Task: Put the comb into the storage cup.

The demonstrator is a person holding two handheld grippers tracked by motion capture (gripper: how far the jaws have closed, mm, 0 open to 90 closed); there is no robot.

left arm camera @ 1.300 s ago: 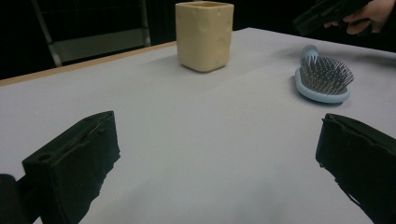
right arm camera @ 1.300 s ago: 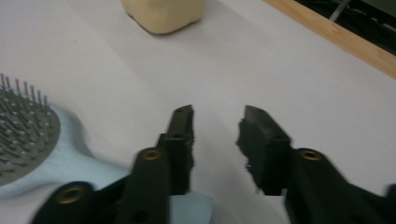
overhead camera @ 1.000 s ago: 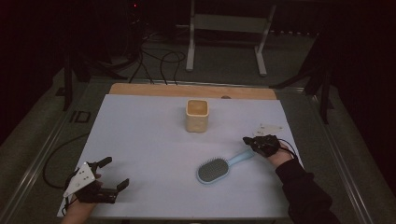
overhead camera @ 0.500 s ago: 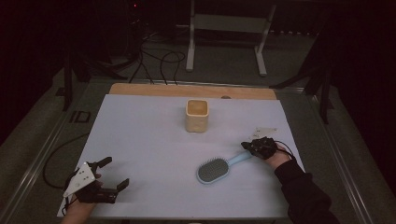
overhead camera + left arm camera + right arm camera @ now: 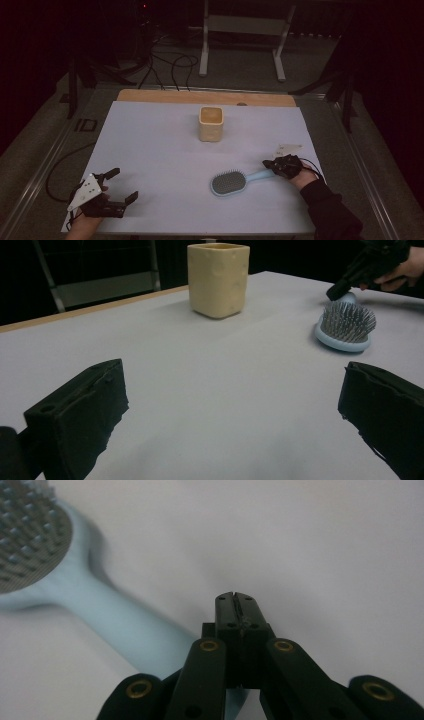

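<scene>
A light blue hairbrush (image 5: 229,182) lies bristles up on the white table, its handle pointing right. My right gripper (image 5: 267,164) sits at the end of that handle, a little above it. In the right gripper view the jaws (image 5: 234,597) are pressed together with nothing between them, and the hairbrush handle (image 5: 125,630) runs beside and under them. My left gripper (image 5: 125,184) rests at the table's front left corner, jaws wide apart and empty (image 5: 232,415). A cream square cup (image 5: 211,123) stands upright at the middle back.
The white sheet (image 5: 160,150) covers the table, with a wooden strip (image 5: 165,96) along the far edge. Cables and a metal stand leg lie on the floor beyond. In the left gripper view, the cup (image 5: 218,277) and hairbrush (image 5: 345,325) stand ahead across open table.
The right gripper has edged slightly toward the near side at the brush handle's end. The brush, cup and left gripper have stayed put.
</scene>
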